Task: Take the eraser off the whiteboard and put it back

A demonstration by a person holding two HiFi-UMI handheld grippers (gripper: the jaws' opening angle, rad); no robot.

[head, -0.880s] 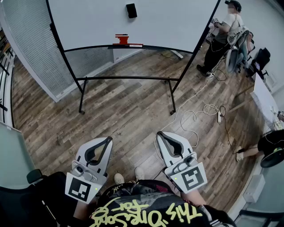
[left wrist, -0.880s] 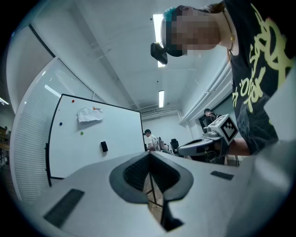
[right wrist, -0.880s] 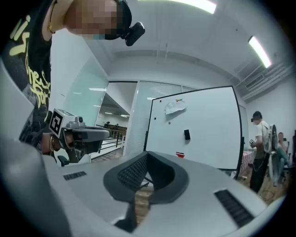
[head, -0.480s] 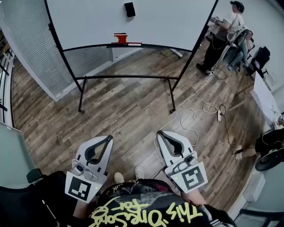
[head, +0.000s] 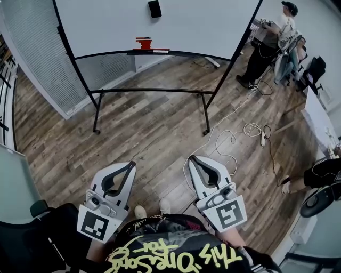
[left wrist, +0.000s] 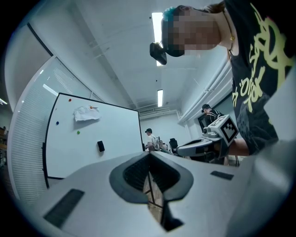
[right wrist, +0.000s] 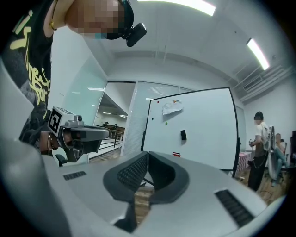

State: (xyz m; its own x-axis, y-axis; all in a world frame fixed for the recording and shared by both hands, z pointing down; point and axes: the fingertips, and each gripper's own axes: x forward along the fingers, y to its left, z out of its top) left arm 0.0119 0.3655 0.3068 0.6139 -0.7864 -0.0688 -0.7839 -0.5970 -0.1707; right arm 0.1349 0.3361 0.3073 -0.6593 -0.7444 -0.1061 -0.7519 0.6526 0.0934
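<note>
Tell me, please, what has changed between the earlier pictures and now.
The standing bystander edged slightly rightward. Nothing was taken hold of or let go. The left tool and right tool stayed shut and empty, and the eraser remains on the whiteboard.

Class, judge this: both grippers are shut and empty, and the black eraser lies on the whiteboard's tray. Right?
No: the head view shows the black eraser on the face of the whiteboard, above its tray. Left gripper and right gripper are shut and empty.
</note>
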